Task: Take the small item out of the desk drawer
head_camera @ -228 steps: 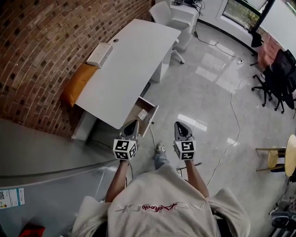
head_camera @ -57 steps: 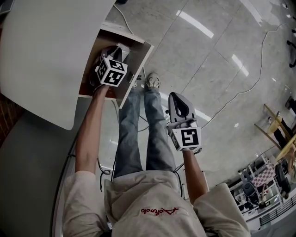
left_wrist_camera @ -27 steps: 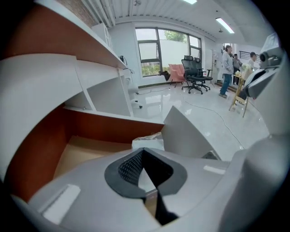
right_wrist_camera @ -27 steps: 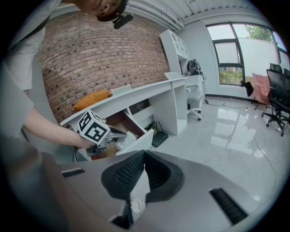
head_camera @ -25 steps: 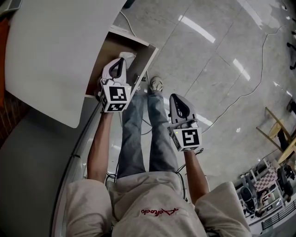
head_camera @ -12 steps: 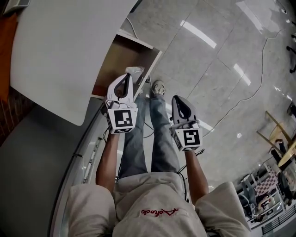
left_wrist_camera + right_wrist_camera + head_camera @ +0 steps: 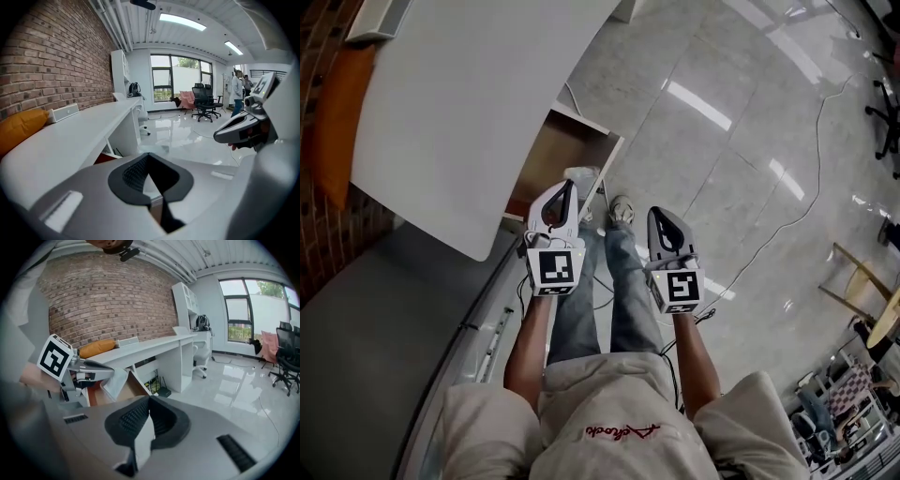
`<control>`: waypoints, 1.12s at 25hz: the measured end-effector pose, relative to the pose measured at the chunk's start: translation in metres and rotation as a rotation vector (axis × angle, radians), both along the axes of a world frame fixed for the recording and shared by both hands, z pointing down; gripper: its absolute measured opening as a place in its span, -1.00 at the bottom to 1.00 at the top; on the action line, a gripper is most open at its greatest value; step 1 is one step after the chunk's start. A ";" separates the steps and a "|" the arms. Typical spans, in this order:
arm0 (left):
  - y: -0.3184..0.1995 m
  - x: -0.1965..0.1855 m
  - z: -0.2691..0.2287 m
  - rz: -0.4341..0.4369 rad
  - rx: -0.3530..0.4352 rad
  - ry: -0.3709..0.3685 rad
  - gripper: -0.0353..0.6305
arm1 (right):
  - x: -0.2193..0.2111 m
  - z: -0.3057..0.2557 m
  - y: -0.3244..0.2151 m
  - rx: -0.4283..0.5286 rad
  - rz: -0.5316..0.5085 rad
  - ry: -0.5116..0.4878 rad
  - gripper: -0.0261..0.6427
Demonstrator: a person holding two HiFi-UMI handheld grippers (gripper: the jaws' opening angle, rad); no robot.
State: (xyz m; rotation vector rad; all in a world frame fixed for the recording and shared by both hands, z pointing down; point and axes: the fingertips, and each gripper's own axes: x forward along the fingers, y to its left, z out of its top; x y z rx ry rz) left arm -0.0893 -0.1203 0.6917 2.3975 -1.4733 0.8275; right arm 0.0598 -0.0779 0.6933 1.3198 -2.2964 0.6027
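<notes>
Pinching small flat whitish packet (image 7: 583, 175) in left gripper (image 7: 570, 186) over open wooden drawer (image 7: 546, 161), mid-frame, with right gripper (image 7: 657, 213) closed up, empty.

The open drawer (image 7: 551, 157) juts from the bench (image 7: 469, 84) edge, its top seemingly unobstructed, while bare floor (image 7: 722, 169) lies clear to the right.

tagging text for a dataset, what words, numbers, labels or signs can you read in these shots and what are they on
No text can be read for certain.
Red script across the shirt: one cursive word, too blurred to read.
Square markers on the left gripper and right gripper: black-and-white patterns only, no letters or numbers.
</notes>
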 end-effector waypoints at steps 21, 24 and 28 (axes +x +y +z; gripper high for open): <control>-0.031 0.007 -0.162 -0.012 0.140 0.057 -0.87 | 0.025 -0.176 -0.067 0.248 0.082 0.017 -0.89; -0.039 0.004 -0.184 -0.023 0.168 0.070 -0.87 | 0.024 -0.195 -0.067 0.265 0.079 0.022 -0.89; -0.044 0.001 -0.212 -0.026 0.196 0.086 -0.87 | 0.024 -0.221 -0.069 0.298 0.088 0.026 -0.89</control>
